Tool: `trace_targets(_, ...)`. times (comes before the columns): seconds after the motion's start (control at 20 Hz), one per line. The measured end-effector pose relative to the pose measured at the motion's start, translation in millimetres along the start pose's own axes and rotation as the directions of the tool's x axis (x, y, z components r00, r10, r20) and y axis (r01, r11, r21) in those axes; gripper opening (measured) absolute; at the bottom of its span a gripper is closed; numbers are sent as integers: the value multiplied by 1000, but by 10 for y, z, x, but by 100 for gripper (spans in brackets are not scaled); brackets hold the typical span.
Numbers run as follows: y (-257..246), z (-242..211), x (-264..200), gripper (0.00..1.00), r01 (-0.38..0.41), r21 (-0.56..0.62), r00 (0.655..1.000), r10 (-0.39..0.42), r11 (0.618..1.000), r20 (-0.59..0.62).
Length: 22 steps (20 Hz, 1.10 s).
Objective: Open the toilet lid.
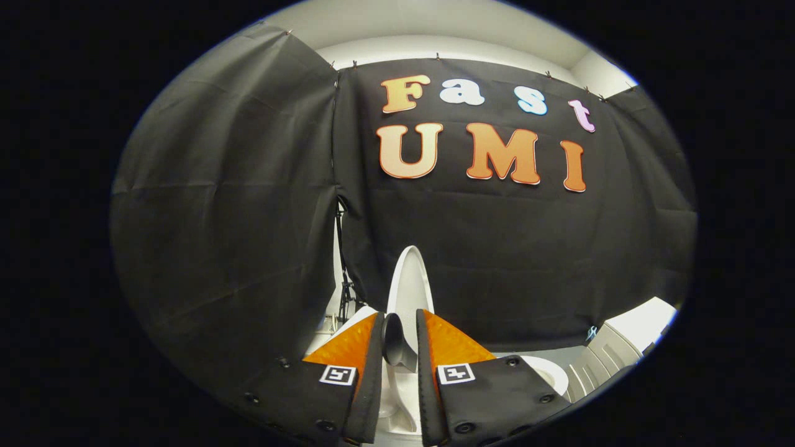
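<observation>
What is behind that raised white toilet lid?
Behind the lid, which stands up edge-on between the jaws of the gripper, hangs the black cloth wall. A white cabinet sits off to one side. The lid and jaws cover whatever is directly behind, such as a tank.

No readable text, number or brand is found; only two small square black-and-white marker tags [338, 375] are seen on the hand-held gripper [399, 323].

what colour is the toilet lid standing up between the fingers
White. The toilet lid stands edge-on just ahead of the gripper in the gripper view.
</observation>
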<state>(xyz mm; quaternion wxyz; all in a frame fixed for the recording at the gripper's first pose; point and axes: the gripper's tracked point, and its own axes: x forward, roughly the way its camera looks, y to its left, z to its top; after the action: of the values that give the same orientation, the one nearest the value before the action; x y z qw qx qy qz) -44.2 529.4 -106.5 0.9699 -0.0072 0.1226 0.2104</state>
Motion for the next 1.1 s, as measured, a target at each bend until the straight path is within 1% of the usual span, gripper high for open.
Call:
trace_targets(0.05,-6,33,-18,42,-6,-9,1000,6,1000,10)
trace_targets(0.15,37,104,-70,57,-46,-8,999,46,999,28)
trace_targets(0.2,21,127,-106,63,-54,-4,998,54,999,40)
trace_targets(0.4,-142,265,-215,87,-60,17,995,59,998,84)
trace_targets(0.5,-302,312,-259,98,-46,42,995,41,998,94)
trace_targets(0.8,-936,484,-377,98,14,78,992,-24,997,125)
trace_targets(1.1,-2001,718,-581,98,110,108,979,-127,988,162)
